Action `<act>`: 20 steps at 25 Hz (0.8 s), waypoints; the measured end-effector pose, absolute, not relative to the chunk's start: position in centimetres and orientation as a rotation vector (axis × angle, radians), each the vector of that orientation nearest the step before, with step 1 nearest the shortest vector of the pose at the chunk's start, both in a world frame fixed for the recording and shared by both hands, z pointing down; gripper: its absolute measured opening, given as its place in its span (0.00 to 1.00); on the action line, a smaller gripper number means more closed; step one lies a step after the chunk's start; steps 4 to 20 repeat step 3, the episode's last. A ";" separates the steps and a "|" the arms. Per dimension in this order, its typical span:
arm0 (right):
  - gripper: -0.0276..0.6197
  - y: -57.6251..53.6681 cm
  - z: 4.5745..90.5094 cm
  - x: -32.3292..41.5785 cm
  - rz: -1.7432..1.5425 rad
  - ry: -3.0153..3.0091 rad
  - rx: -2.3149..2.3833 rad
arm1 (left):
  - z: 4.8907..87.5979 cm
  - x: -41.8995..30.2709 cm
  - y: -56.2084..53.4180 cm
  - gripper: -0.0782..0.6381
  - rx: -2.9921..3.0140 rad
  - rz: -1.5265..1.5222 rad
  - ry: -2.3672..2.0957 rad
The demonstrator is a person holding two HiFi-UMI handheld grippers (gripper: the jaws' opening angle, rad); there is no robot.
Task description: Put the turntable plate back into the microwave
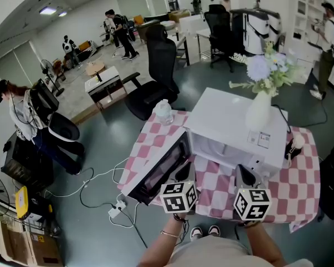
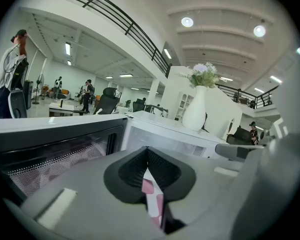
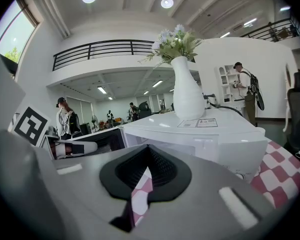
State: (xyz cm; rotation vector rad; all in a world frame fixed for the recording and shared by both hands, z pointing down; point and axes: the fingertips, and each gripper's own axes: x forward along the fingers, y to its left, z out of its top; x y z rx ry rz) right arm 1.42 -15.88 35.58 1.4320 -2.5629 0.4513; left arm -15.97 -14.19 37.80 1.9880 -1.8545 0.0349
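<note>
Left tool [image 1: 188, 171] and right tool [image 1: 243, 174], both pressed together, face the open microwave [image 1: 222, 118].

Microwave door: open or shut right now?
Open. Head view shows the door swung out leftward from the microwave, its cavity exposed.

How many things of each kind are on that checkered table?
Microwave, door open: 1
White vase of flowers, on the microwave: 1
Clear plastic container: 1
Small item right of the microwave, too small to identify: 1
Total: 4
</note>
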 end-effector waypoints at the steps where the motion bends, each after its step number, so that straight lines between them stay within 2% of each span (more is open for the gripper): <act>1: 0.06 -15.8 35.6 1.4 0.452 -2.563 1.433 | 37.8 -15.9 -14.2 0.10 1.991 0.032 -1.850; 20: 0.05 -15.7 35.6 1.5 0.454 -2.562 1.436 | 37.7 -15.7 -14.1 0.10 1.999 0.026 -1.840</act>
